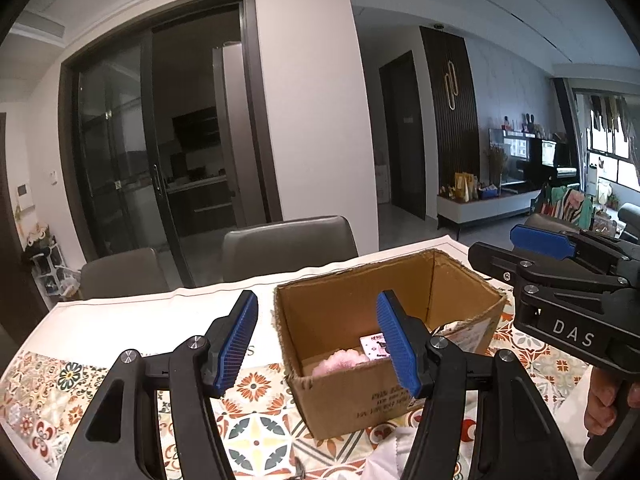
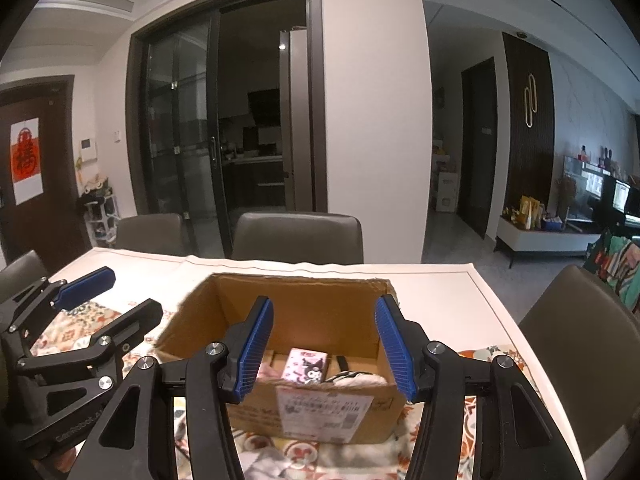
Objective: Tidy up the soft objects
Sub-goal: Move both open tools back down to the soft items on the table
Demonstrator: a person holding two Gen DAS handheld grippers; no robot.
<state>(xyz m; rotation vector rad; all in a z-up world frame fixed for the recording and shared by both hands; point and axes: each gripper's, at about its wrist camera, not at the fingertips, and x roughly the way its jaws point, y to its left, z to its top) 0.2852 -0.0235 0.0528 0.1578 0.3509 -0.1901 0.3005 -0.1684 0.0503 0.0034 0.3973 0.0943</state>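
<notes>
My left claw (image 1: 316, 340) and right claw (image 2: 324, 344) gape empty over the cardboard box (image 2: 320, 420) at lower centre, grey chairs (image 2: 298, 236) lining the table (image 2: 440, 292) edge behind.

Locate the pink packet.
The pink packet lies inside the box in both views, between a pink fluffy item and a white plush.
</notes>
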